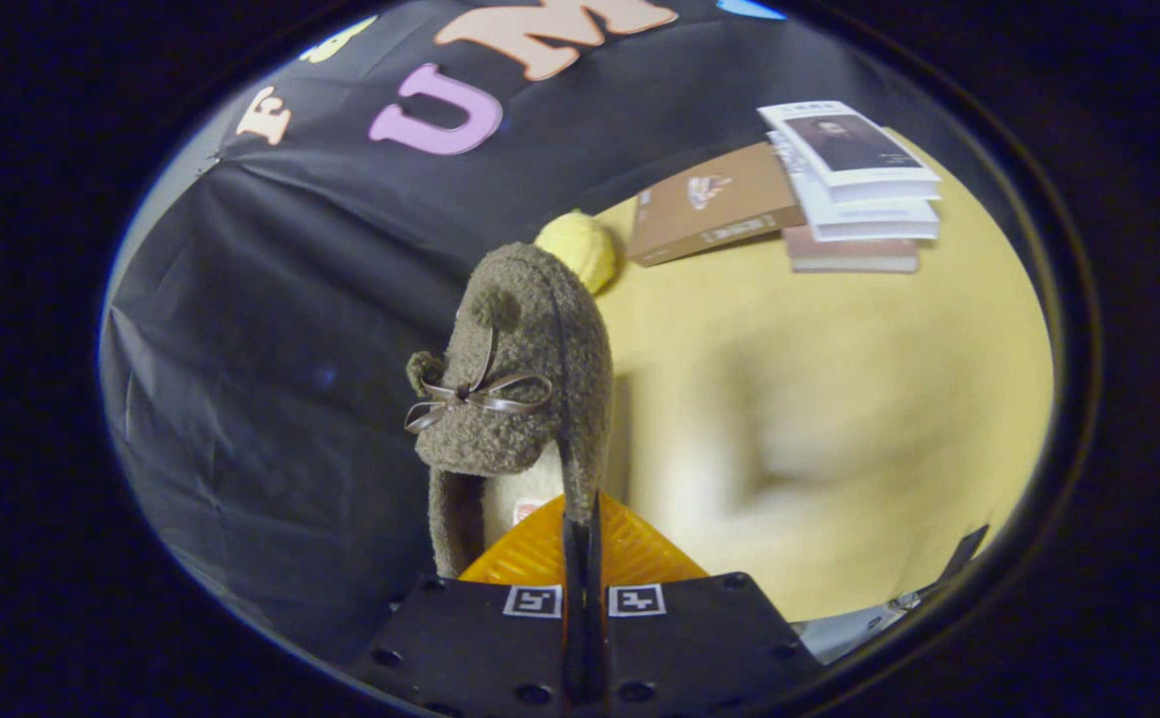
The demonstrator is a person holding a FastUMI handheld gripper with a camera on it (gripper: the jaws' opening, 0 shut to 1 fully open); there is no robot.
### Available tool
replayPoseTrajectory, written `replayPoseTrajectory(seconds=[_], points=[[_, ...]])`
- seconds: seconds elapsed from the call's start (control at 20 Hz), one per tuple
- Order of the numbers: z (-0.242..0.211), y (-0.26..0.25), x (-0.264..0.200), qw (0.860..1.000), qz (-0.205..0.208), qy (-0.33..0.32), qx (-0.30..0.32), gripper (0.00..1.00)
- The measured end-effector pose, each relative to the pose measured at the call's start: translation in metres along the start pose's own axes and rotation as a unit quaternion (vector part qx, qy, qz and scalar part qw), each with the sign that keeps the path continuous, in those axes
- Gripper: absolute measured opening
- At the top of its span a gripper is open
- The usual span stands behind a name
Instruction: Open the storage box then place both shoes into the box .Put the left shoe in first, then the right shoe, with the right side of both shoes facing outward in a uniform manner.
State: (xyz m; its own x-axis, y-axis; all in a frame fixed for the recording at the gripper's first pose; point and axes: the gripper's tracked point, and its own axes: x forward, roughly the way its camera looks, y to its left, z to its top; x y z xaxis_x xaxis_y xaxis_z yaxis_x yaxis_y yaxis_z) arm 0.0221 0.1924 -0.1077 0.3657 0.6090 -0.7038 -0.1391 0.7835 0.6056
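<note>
A fuzzy olive-brown shoe (520,379) with a thin ribbon bow hangs lifted in the air, toe pointing away from me and its cream lining showing below. My gripper (581,543) is shut on the shoe's side wall, the two fingers pressed together on the fabric edge. The view is tilted, with the yellow table (839,399) off to the right of the shoe and partly blurred.
A yellow fuzzy ball-like thing (580,247) lies just beyond the shoe's toe. Farther back on the table lie a brown book (709,204) and a stack of white and pink books (854,189). The black cloth wall (280,329) hangs to the left.
</note>
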Motion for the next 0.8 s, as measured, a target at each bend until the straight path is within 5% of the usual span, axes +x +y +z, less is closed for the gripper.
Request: replayPoseTrajectory(seconds=[0.25, 0.8], points=[[-0.032, 0.063, 0.051, 0.998, 0.040, 0.043, -0.025, 0.03], [-0.068, 0.033, 0.130, 0.992, -0.099, 0.049, -0.064, 0.04]])
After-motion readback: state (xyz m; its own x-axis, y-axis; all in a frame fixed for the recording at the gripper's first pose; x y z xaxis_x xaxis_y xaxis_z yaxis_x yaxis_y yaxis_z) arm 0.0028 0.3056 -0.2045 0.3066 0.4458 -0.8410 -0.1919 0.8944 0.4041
